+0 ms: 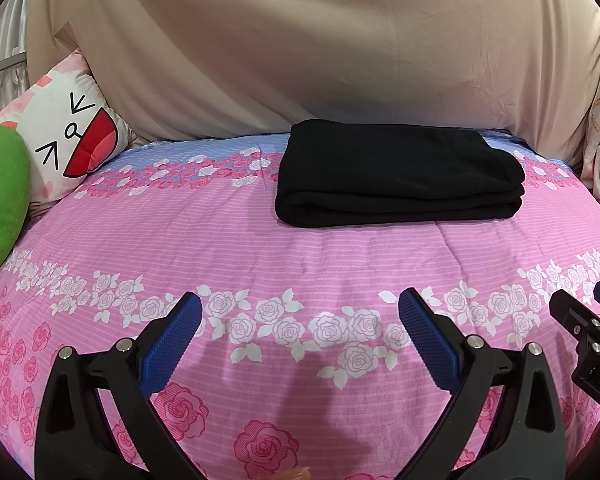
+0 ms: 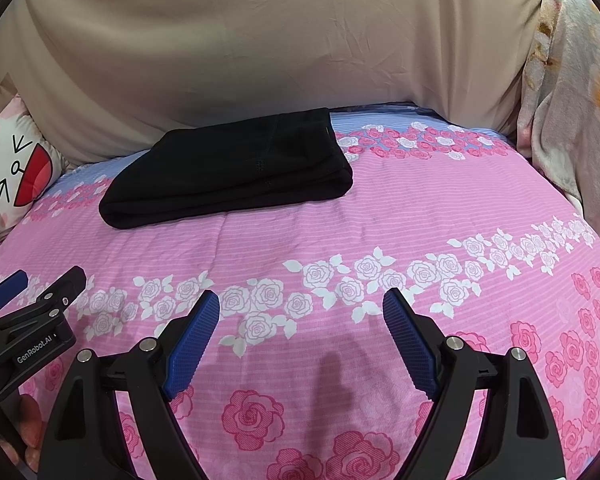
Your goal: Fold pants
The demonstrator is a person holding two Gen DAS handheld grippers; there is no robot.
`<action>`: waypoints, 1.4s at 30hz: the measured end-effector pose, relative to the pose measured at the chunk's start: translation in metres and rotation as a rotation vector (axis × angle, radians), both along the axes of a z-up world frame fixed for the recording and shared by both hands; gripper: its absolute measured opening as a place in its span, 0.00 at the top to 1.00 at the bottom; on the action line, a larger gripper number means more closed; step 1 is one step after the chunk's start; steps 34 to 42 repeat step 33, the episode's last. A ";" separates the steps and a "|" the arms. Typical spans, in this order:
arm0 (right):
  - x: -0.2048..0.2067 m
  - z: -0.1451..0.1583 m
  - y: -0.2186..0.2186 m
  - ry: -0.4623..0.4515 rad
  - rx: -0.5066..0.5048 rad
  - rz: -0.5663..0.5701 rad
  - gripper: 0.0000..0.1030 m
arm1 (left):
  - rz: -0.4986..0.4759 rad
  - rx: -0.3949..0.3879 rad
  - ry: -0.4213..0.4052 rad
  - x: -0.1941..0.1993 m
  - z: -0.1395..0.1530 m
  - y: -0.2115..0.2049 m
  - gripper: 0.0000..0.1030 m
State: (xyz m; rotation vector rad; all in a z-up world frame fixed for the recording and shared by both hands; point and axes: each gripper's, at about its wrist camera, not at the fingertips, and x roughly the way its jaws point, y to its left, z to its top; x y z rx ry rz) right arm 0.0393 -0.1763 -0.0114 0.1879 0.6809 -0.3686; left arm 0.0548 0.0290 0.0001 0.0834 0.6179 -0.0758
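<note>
While folded in a thick stack on the pink rose-print bedsheet [image 1: 260,236], black pants [image 1: 396,176] near the beige drape [image 1: 300,40], well apart from both tools. Only from the left wrist: green plush [image 1: 0,196] beside the cartoon-face pillow [image 1: 72,136], plus partial "DAS" lettering on the neighbouring tool. Only from the right wrist: floral blanket [image 2: 568,92] at the far right, and "GenRobot.AI" printed on the other tool. Left gripper [image 1: 300,328] and right gripper [image 2: 301,328] angled downward over the sheet, blue pads spread wide, gripping nothing.
</note>
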 end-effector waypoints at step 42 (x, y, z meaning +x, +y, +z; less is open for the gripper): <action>0.001 0.000 0.000 0.000 -0.004 0.000 0.19 | 0.012 -0.005 -0.003 0.002 0.001 0.001 0.07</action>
